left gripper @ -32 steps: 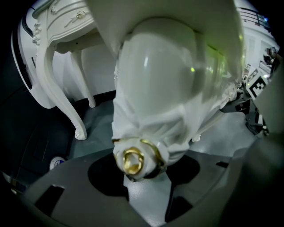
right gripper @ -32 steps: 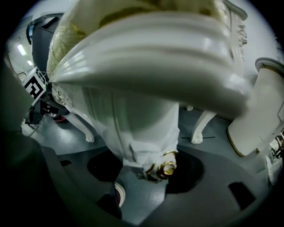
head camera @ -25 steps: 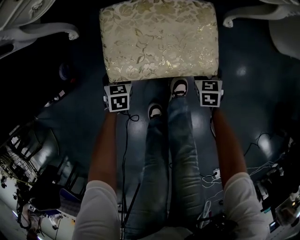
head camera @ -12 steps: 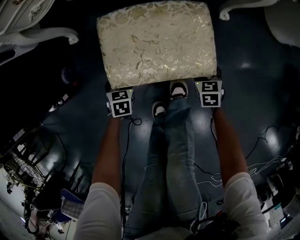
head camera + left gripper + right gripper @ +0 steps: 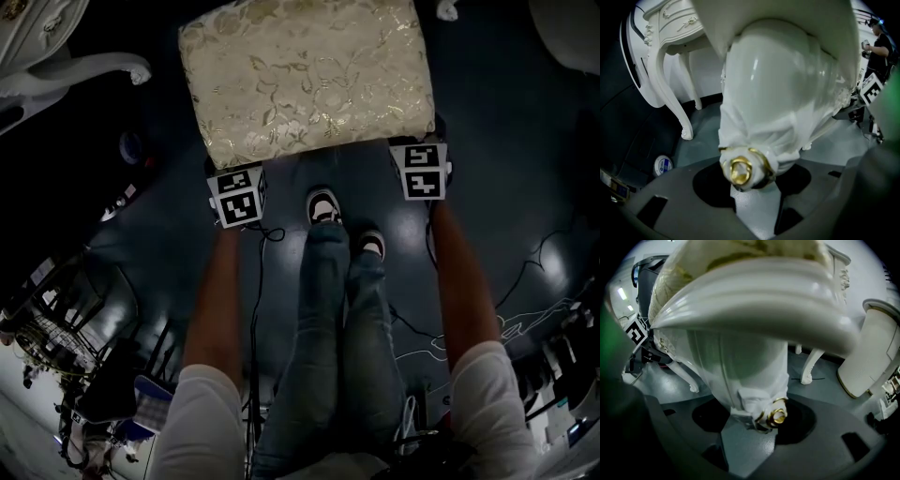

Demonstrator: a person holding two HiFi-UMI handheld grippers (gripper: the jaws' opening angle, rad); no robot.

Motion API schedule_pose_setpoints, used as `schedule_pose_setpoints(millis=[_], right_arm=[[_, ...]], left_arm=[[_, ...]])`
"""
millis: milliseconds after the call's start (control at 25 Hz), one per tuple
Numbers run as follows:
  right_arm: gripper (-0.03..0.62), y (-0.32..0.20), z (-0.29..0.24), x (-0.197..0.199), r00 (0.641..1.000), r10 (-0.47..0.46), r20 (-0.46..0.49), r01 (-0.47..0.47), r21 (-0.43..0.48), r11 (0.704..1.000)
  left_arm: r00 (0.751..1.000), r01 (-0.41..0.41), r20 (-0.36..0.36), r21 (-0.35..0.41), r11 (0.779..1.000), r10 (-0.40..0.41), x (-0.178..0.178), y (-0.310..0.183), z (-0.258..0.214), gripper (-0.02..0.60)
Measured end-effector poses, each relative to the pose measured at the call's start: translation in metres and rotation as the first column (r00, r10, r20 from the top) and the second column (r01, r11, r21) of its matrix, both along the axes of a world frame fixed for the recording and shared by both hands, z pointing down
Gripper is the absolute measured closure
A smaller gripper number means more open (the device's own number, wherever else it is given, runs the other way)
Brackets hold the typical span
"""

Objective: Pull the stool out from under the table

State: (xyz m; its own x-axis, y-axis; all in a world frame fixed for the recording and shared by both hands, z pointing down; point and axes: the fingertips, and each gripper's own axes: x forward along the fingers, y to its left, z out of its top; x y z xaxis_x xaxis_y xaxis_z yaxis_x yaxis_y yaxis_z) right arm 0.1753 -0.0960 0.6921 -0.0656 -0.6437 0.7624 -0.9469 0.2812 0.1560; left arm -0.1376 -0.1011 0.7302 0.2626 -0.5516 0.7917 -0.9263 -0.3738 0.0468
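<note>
Moved: the right shoe (image 5: 371,244), which stood at the stool's near edge a second ago, is now back from it, and the left shoe (image 5: 323,206) is the nearer one; both tongs keep their places at the stool's near corners.
Floor (image 5: 506,187): dark and glossy, with thin cables (image 5: 255,281) trailing across it.
Table (image 5: 670,28): white and carved, its curved leg (image 5: 84,70) off the stool's far left corner.
Stool (image 5: 305,80): on the floor just ahead of the person, gold floral cushion up, its far edge cut by the picture's top.
Person's legs (image 5: 328,356): in jeans, between the two arms.
Left tongs (image 5: 236,195): closed on the near left leg (image 5: 773,93), under the cushion's corner.
Right tongs (image 5: 419,169): closed on the near right leg (image 5: 740,371) in the same way.
Stool feet: white with gold rings (image 5: 740,171), resting on the floor.
Round disc (image 5: 662,165): white and blue, on the floor near the table leg.
</note>
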Motion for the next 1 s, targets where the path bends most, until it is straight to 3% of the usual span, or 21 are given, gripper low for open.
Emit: schedule_pose_setpoints(millis=[1000], right_arm=[[0.324, 0.0011, -0.0003, 0.0007, 1.000, -0.003, -0.004, 0.003, -0.008, 1.000]], left_arm=[[1.000, 0.028, 0.007, -0.006, 1.000, -0.028, -0.0004, 0.0035, -0.0003, 0.348]])
